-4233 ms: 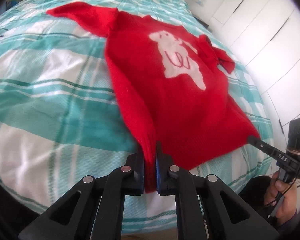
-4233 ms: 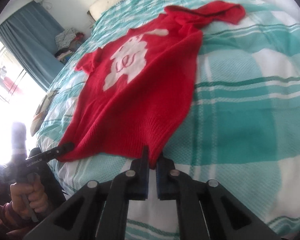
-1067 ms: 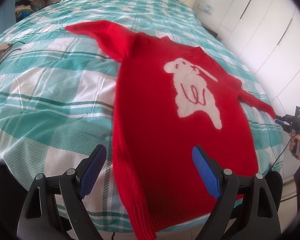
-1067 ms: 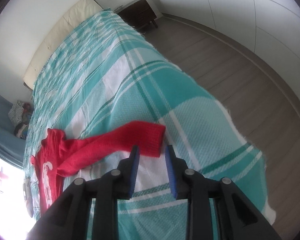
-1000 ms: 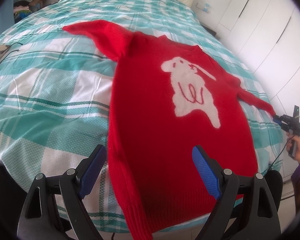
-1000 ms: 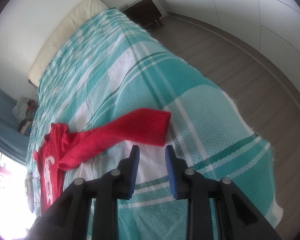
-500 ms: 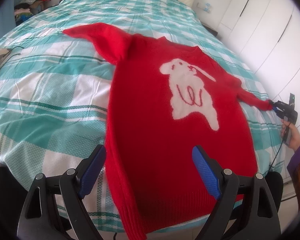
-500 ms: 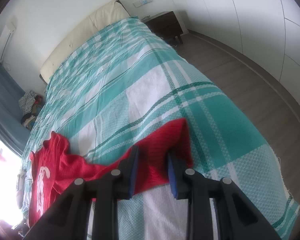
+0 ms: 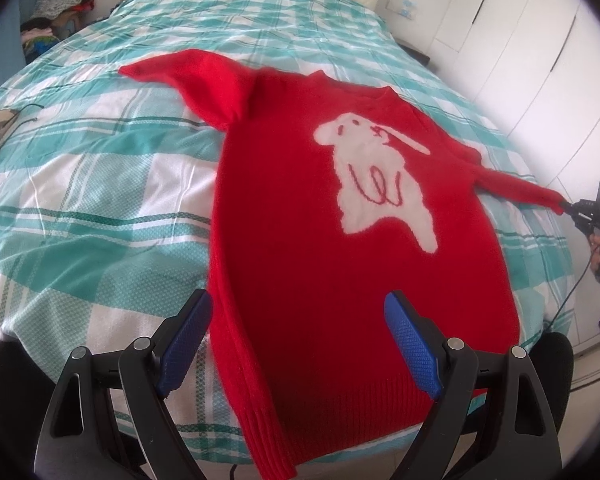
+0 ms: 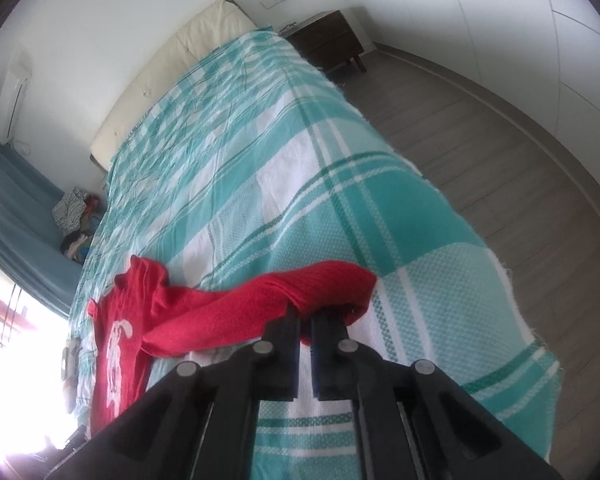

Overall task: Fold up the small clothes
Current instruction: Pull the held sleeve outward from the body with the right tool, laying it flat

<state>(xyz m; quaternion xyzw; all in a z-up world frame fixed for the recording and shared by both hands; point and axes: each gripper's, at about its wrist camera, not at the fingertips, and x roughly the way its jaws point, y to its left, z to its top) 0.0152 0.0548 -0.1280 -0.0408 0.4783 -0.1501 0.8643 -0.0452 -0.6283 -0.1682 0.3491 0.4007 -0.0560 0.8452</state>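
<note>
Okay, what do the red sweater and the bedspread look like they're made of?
Red sweater: looks like matte knit, wool or acrylic; ribbed hem, stitched-in white animal. Bedspread: seemingly woven cotton, matte; fine waffle-like weave, frayed edge.

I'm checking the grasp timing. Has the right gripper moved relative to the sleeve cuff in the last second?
Yes. The right gripper has advanced over the plaid bedspread onto the sleeve cuff and closed on it; a second ago it was open, short of the cuff.

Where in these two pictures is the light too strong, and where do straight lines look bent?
Right wrist view: the lower left corner by the blue curtain is washed out white; floorboards curve. Left wrist view: even light, white wardrobe doors bow, and the red knitted sweater bulges.
</note>
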